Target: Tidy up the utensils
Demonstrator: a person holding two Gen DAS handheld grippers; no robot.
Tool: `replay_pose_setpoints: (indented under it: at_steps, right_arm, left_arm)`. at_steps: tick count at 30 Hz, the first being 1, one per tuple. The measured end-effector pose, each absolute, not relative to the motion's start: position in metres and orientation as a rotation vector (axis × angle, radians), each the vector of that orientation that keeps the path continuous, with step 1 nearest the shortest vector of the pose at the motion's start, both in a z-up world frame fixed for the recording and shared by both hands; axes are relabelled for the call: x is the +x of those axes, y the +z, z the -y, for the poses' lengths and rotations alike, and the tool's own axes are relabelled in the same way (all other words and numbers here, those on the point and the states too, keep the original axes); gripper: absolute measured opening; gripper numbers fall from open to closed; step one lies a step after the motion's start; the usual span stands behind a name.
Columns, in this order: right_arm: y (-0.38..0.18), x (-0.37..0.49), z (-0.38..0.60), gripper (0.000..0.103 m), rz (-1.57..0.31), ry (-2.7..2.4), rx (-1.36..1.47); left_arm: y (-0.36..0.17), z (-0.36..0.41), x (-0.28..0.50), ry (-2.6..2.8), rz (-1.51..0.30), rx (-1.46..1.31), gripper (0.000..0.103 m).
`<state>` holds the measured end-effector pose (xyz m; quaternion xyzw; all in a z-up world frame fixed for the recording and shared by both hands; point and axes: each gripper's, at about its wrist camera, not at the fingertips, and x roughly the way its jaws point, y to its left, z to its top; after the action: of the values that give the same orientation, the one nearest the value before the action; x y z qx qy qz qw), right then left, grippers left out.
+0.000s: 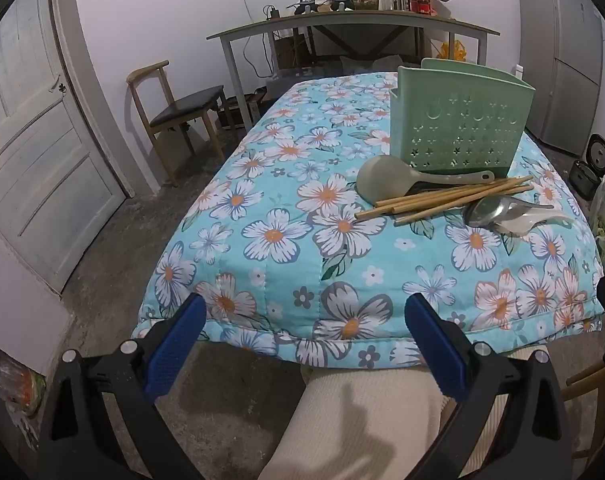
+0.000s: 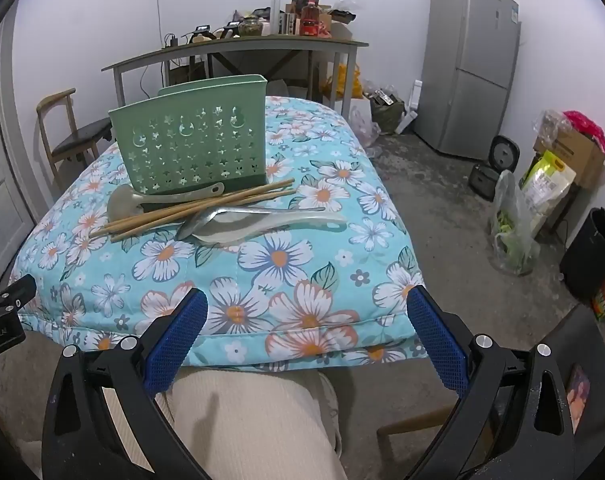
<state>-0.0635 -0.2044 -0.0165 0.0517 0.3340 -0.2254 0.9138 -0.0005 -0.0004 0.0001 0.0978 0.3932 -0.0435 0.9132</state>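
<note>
While nothing is being gripped, the scene is reading like this:
Left hand-held gripper: hanging spread wide, empty.
Right hand-held gripper: likewise gaping, empty.
Utensils: bamboo chopsticks, pale plastic rice paddle and steel spoon are lying piled on the floral-quilted bench.
Green perforated plastic holder: standing just behind them.
Progress: sorting is seemingly not begun.

Both views evenly lit, soft cool indoor light, no harsh glare. Strong fisheye bend: door and fridge curve near frame edges, corners vignetted black. Faint soft shadow on cream trousers near bottom. Centre sharp, flowered quilt print crisp; far shelf clutter slightly soft. Colours muted, bluish cast.
</note>
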Motion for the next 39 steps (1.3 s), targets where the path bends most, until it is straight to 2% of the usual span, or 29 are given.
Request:
replay_pose_setpoints:
  at_steps: [39]
  right_arm:
    - [-0.0159, -0.0596, 0.2024, 0.095, -0.686, -0.439, 0.104]
  left_arm:
    - [0.0001, 0.001, -0.001, -0.089, -0.808, 0.205, 0.097]
